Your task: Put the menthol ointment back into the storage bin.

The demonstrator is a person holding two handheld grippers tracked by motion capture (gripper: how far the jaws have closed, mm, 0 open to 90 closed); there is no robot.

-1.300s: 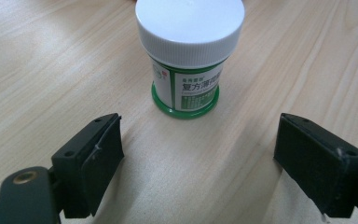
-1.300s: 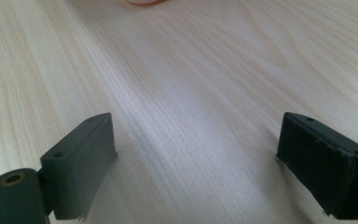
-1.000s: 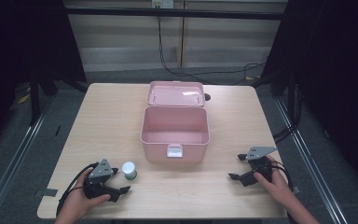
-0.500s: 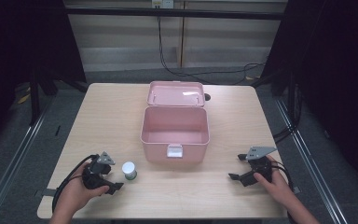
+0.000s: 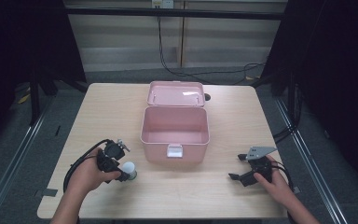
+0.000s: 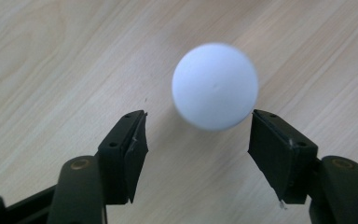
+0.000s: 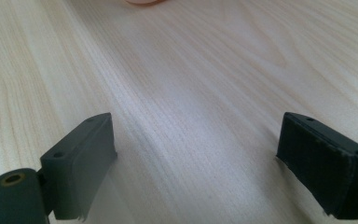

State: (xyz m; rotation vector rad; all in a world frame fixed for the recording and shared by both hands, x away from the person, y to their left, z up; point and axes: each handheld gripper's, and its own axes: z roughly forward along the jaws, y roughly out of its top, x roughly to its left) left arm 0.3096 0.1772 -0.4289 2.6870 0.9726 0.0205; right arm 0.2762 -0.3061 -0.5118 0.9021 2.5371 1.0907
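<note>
A white ball [image 5: 129, 168] [image 6: 214, 86] lies on the wooden table [image 5: 121, 112] left of the pink box [image 5: 175, 140]. My left gripper [image 5: 125, 173] [image 6: 198, 135] is tipped down over the ball. Its jaws have just been closing, and the ball sits at their tips, close to the right pad [image 6: 272, 149], with a gap to the left pad [image 6: 135, 149]; neither presses on it. My right gripper [image 5: 237, 176] [image 7: 196, 154] rests open on the table at the right, and bare wood lies between its jaws.
The pink box stands open mid-table, its lid [image 5: 176, 93] folded back and its latch [image 5: 174, 150] facing me. Cables trail from both grippers toward the table's front edge. A dark floor and black frame posts surround the table.
The left hand has lifted and swung its gripper up over the ball, and its jaws have narrowed. The ball and the right gripper have stayed put.
</note>
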